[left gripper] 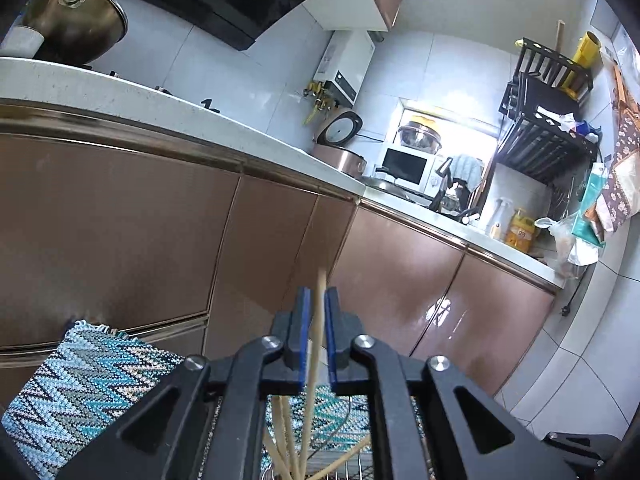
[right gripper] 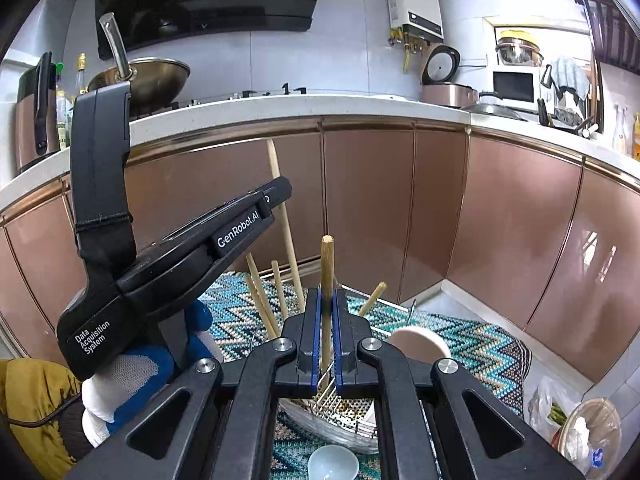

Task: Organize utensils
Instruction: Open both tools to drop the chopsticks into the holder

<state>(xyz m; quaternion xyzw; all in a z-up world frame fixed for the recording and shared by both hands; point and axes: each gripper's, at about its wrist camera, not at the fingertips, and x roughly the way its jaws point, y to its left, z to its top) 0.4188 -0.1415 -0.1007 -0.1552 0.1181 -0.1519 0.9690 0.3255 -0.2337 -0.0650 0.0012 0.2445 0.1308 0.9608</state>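
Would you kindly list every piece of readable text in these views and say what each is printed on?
"GenRobot.AI": side of the left gripper.
"Data Acquisition System": handle of that same gripper.
Yellow bottle label: too blurred to read.
Water heater markings: too small to read.

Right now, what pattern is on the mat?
Zigzags in teal, blue, black and cream on the mat, clearest in the right wrist view.

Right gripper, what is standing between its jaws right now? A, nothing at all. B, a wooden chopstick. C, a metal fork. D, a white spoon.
B: in the right wrist view a wooden chopstick stands upright between the blue-edged jaws of the right gripper, above the wire basket.
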